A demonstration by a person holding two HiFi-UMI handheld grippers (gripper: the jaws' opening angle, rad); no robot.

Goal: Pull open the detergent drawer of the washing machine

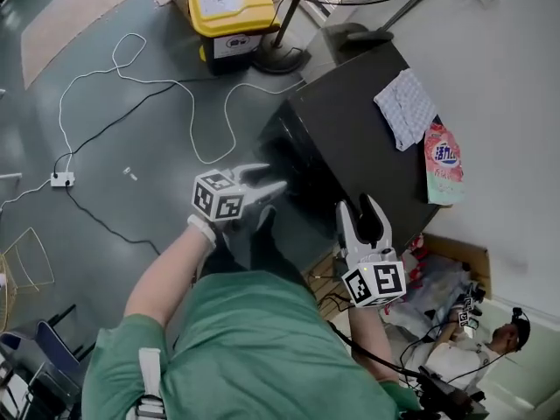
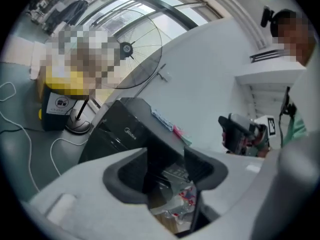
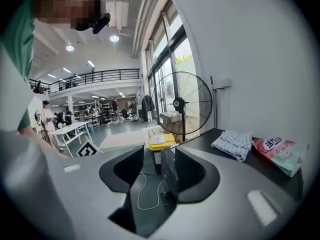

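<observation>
From the head view, I have the black washing machine (image 1: 350, 138) at 1 o'clock from the frame's centre. Its dark front face turns toward 8 o'clock. The front is too dark for me to pick out the detergent drawer.

My left gripper (image 1: 269, 180) hangs just off that front face, at 8 o'clock from the machine's top. Its jaws are spread with nothing between the pads, and through the gap I see only the machine's near corner. My right gripper (image 1: 357, 206) sits at 6 o'clock from the machine. It points toward 12 along the machine's side, jaws likewise parted and empty.

On the lid lie a checked cloth (image 1: 405, 108) and, at 5 o'clock from it, a pink detergent bag (image 1: 444, 163). A yellow bin (image 1: 229, 7) stands at 11 o'clock from the machine. A white cable (image 1: 188, 103) loops over the floor at 9 o'clock.
</observation>
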